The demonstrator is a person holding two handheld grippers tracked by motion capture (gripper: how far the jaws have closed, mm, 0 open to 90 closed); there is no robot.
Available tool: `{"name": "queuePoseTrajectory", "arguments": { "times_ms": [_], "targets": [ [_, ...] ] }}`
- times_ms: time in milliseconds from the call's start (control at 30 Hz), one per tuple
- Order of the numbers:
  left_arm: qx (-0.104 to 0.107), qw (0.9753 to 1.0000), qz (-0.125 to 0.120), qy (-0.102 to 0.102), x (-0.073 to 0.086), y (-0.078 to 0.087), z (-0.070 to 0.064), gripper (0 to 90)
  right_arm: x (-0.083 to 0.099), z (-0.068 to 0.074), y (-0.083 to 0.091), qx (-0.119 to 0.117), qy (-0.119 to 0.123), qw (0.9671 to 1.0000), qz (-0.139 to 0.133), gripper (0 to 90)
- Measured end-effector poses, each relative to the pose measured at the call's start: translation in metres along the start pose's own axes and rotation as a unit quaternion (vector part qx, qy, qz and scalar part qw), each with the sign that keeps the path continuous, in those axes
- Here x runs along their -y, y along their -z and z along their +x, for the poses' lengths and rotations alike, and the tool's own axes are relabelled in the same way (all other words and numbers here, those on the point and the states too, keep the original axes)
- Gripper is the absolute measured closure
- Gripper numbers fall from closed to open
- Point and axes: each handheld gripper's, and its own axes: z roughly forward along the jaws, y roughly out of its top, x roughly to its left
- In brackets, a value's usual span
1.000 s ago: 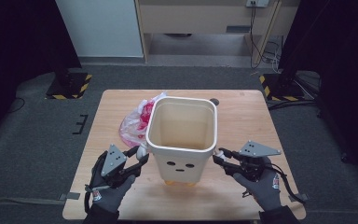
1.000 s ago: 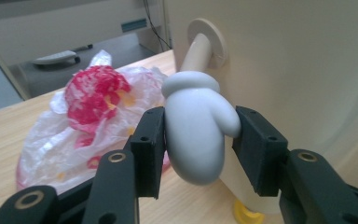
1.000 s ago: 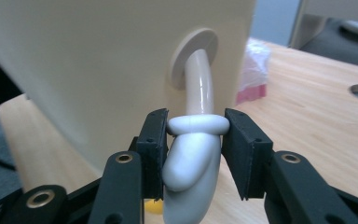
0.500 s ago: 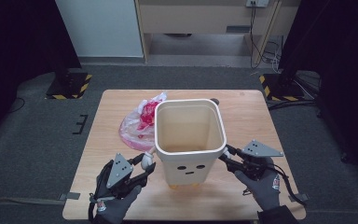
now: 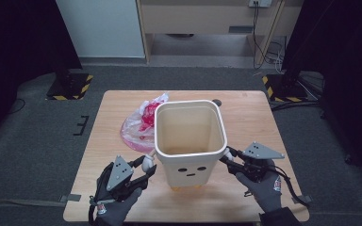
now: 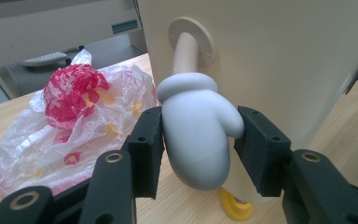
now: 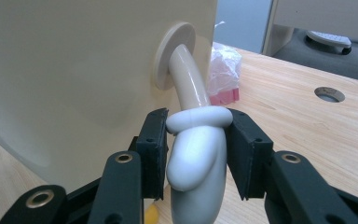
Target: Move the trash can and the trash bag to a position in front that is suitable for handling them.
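No readable text, label, brand or number stands on anything here.

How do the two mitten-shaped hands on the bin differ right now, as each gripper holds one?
The left mitten hand faces its camera broadside, thumb bulging beside one pad; the right mitten hand shows edge-on and looks narrower. The left gripper clamps the left one across the palm; the right gripper clamps the right one nearer its cuff. Both are pale grey-white, hang from cream arms out of round sockets in the bin, and are gripped.
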Motion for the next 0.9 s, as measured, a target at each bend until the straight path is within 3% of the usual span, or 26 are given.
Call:
{"name": "queuePoseTrajectory", "arguments": {
  "times_ms": [267,400,500,567,900],
  "targets": [
    [0.001,1.0,0.003,-0.002,0.0,-0.001,0.003,52.2,-0.002,0.001,0.002,-0.005,-0.003,1.0,-0.007,60.8],
    [-0.001,1.0,0.003,0.0,0.001,-0.003,0.013,52.9,-0.005,0.002,0.006,-0.016,-0.008,0.9998,0.005,61.7],
    [0.002,0.9999,-0.001,0.014,0.002,-0.004,0.023,53.5,-0.007,0.008,0.007,-0.028,-0.004,0.9995,0.014,61.6],
    [-0.001,1.0,-0.001,0.008,0.001,-0.005,0.027,53.8,-0.008,0.01,0.007,-0.031,-0.004,0.9994,0.015,61.3],
    [-0.006,0.9999,0.001,0.008,0.002,-0.009,0.036,54.3,-0.01,0.021,0.011,-0.046,-0.01,0.998,0.041,59.3]
  ]
}}
